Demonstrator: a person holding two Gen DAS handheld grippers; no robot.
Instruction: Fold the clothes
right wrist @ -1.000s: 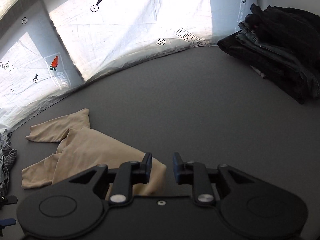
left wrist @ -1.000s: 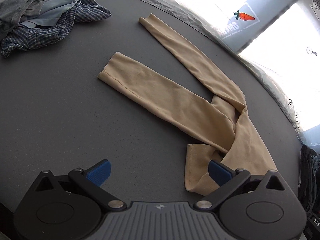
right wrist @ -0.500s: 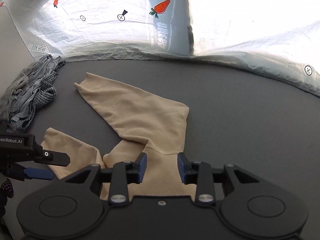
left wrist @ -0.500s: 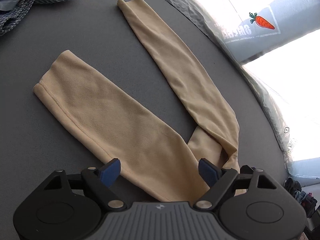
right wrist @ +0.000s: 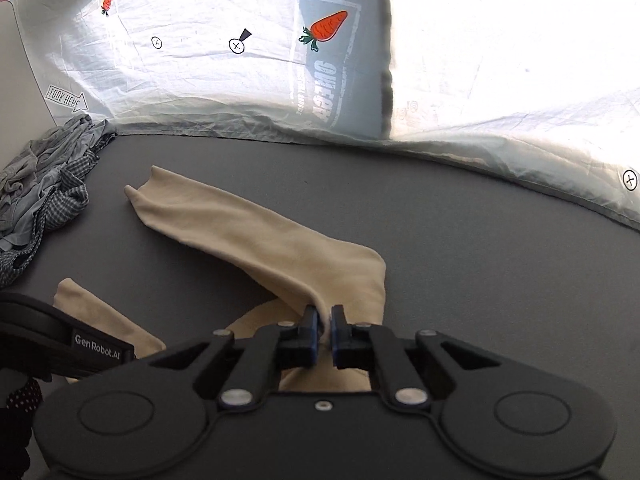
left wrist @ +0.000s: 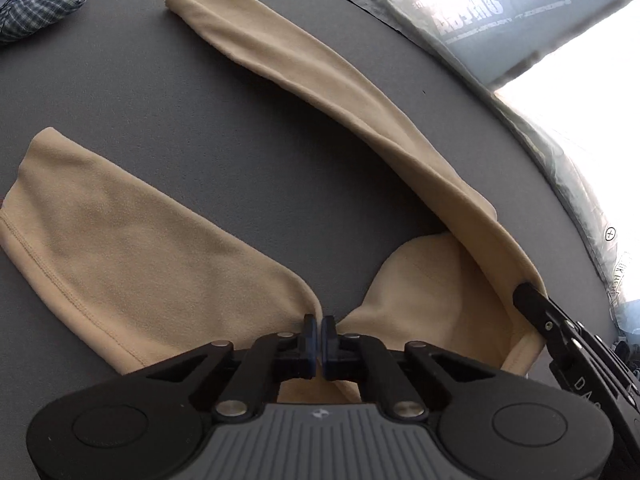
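Observation:
Tan leggings lie on the grey table, two legs spread in a V toward the far left. My left gripper is shut on the fabric where the near leg meets the crotch. My right gripper is shut on a pinched fold of the leggings at the base of the far leg. The right gripper's body shows at the right edge of the left wrist view, touching the waist part. The left gripper's body shows at the left of the right wrist view.
A heap of checked and grey-blue clothes lies at the table's far left corner; it also shows in the left wrist view. A white backlit sheet with carrot prints hangs behind the table's far edge.
Both grippers came down onto the leggings near the crotch and closed on the fabric; a second ago the left was wide open and the right was off to the side.

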